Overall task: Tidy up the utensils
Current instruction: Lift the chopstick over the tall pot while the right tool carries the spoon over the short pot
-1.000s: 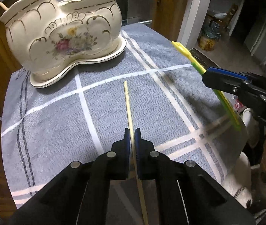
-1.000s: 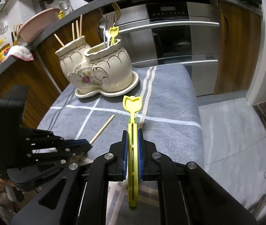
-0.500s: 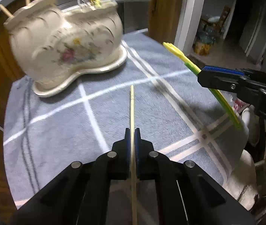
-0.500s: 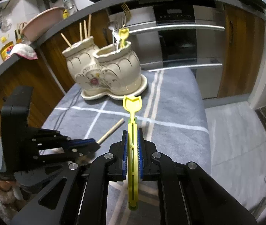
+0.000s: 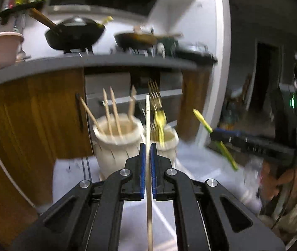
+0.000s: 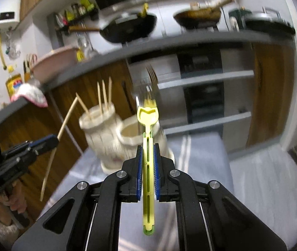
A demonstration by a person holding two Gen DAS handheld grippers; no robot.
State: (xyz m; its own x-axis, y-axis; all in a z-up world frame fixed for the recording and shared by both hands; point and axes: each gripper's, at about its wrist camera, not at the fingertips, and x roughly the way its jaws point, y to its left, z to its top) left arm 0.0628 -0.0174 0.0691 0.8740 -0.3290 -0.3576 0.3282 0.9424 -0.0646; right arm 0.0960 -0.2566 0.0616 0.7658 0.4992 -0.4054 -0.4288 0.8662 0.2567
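Above the gray cloth (image 6: 200,152), just in front of the cream ceramic utensil holder (image 5: 115,146), a single wooden chopstick (image 5: 147,125) stands upright, its long axis vertical and its tip level with the sticks in the holder, pinched between the pressed-together blue pads of the left gripper (image 5: 147,146). Right of the holder, the right gripper (image 6: 148,148) clamps a yellow-green plastic spoon-fork (image 6: 147,125) along its slotted handle, head pointing up and toward the holder. Facing the holder, its left compartment (image 6: 98,121) holds several wooden chopsticks (image 5: 111,110); the adjoining right compartment (image 6: 129,133) holds metal forks (image 5: 154,96) and a yellow utensil (image 5: 160,123), blurred.
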